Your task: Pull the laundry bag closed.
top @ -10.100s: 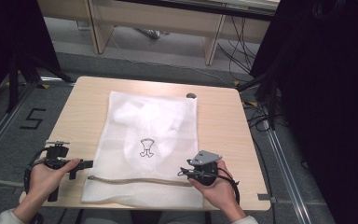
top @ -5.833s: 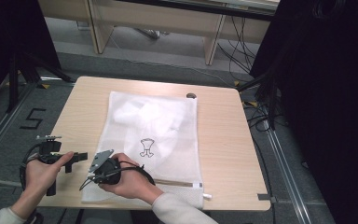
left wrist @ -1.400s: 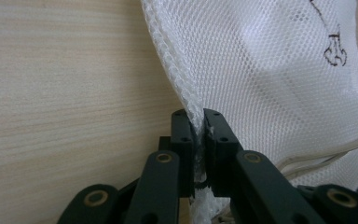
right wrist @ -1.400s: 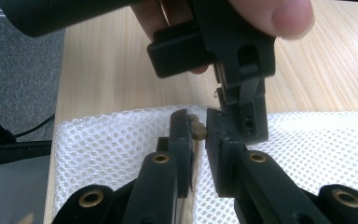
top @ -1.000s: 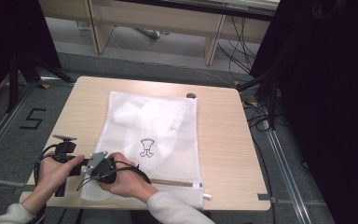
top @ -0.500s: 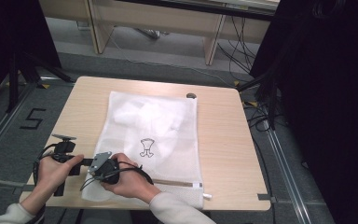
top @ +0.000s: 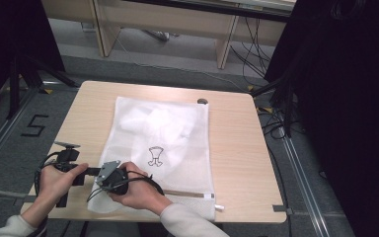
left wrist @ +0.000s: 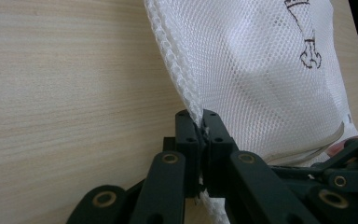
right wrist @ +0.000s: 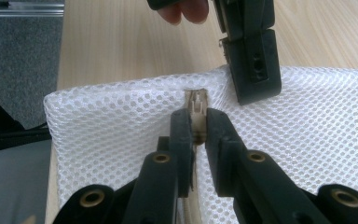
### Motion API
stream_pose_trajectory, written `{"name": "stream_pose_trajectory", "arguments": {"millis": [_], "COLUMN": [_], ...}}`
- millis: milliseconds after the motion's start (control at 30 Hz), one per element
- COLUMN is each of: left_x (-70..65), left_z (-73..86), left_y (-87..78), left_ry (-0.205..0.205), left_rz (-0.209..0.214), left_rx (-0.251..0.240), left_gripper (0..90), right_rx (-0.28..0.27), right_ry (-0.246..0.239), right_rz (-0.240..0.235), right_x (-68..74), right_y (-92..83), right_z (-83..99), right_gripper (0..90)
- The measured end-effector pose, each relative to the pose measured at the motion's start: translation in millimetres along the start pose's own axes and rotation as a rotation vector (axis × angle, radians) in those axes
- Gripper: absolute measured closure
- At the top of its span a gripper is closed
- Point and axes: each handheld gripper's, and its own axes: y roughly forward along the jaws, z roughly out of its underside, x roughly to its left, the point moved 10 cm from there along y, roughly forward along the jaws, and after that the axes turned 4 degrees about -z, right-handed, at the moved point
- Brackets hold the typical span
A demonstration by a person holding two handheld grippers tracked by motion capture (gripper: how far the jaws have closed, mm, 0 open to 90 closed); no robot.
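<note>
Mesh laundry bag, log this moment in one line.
left gripper: shut on mesh laundry bag edge | right gripper: shut on zipper pull | table

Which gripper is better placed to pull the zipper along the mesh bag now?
The right. The right gripper is shut on the zipper pull at the near left corner of the mesh bag. The left gripper is clamped on the bag's side edge, so it looks better suited to holding the bag steady.
</note>
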Motion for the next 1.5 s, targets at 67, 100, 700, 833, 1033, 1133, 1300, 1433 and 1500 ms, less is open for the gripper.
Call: {"name": "stream_pose_trajectory", "arguments": {"millis": [67,100,700,833,1033,1133,1300,1433,1500], "left_x": [0.5,0.5,1.0,1.4,1.1,1.0,1.5,1.1,0.7], "left_z": [-0.6,-0.8,-0.1,0.0,-0.1,0.0,-0.4,0.6,0.6], "left_y": [-0.3,-0.7,0.3,0.6,0.7,1.1,1.0,1.6,1.5], "left_ry": [0.001,0.0,0.026,0.023,0.03,0.028,0.035,0.04,0.04], "left_rz": [-0.005,-0.002,-0.019,-0.022,-0.024,-0.024,-0.034,-0.034,-0.034], "left_rx": [-0.004,-0.004,-0.001,0.0,-0.003,-0.003,-0.006,0.002,0.001], "left_gripper": [86.5,86.6,86.4,86.4,86.4,86.4,86.4,86.4,86.4], "right_rx": [0.004,0.011,0.02,0.026,0.019,0.024,0.029,0.026,0.024], "right_ry": [0.029,0.021,0.015,0.014,0.027,0.032,0.027,0.041,0.038], "right_rz": [0.002,-0.005,-0.012,-0.007,-0.011,-0.016,-0.016,-0.019,-0.022], "right_x": [1.0,1.2,-0.2,-0.7,-2.1,-1.0,-2.6,-2.2,-2.1], "right_y": [-1.1,-1.3,-2.1,-5.5,-6.9,-8.0,-10.3,-10.7,-11.4], "right_z": [1.6,3.0,12.3,15.4,17.2,18.8,20.6,24.8,24.8], "right_gripper": [82.4,82.4,82.3,82.3,82.3,82.3,82.4,82.3,82.3]}}
